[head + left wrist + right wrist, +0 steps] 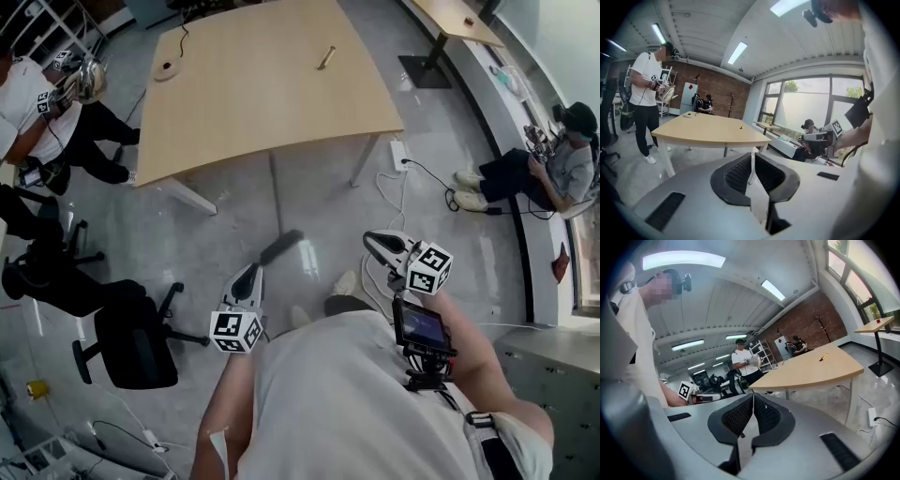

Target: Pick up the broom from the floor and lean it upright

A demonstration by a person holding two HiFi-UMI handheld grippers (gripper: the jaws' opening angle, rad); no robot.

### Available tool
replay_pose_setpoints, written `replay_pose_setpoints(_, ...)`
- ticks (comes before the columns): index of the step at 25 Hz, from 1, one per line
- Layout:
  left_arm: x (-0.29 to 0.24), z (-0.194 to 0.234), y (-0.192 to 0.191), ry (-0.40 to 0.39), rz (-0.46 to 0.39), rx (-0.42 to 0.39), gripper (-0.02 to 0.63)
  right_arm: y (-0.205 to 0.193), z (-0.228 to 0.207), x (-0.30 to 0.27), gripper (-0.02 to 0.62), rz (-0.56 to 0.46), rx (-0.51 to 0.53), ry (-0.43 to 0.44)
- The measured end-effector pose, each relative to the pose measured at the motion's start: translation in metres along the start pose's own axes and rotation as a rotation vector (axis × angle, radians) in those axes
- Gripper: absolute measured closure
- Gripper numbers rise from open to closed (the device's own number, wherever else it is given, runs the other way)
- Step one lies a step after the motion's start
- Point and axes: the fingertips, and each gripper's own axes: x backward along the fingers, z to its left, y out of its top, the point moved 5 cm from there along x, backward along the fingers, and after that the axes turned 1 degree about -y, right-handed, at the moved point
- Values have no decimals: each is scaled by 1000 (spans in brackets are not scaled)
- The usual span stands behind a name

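The broom [275, 202] stands upright on the grey floor. Its thin grey handle leans against the front edge of the wooden table [262, 84], and its dark head [281, 248] rests on the floor. My left gripper [248, 275] is raised just short of the broom head, and nothing is between its jaws. In the left gripper view a thin pale pole [752, 166] shows beyond the narrow slit of the left gripper [752, 157]. My right gripper [368, 239] hangs to the right of the broom, apart from it. In its own view the right gripper [752, 397] has its pads together and holds nothing.
A black office chair [131, 342] stands at lower left. One person stands at the left [37, 112] and another sits at the right [553, 169]. A power strip with cables [398, 155] lies by the table's right leg. A second table [459, 19] stands at the back right.
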Motion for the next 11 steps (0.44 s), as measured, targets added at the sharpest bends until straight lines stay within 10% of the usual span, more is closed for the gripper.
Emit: replay_pose_setpoints(11, 45, 7, -15, -10, -24, 23, 577, 0, 52, -11, 575, -30, 40, -1)
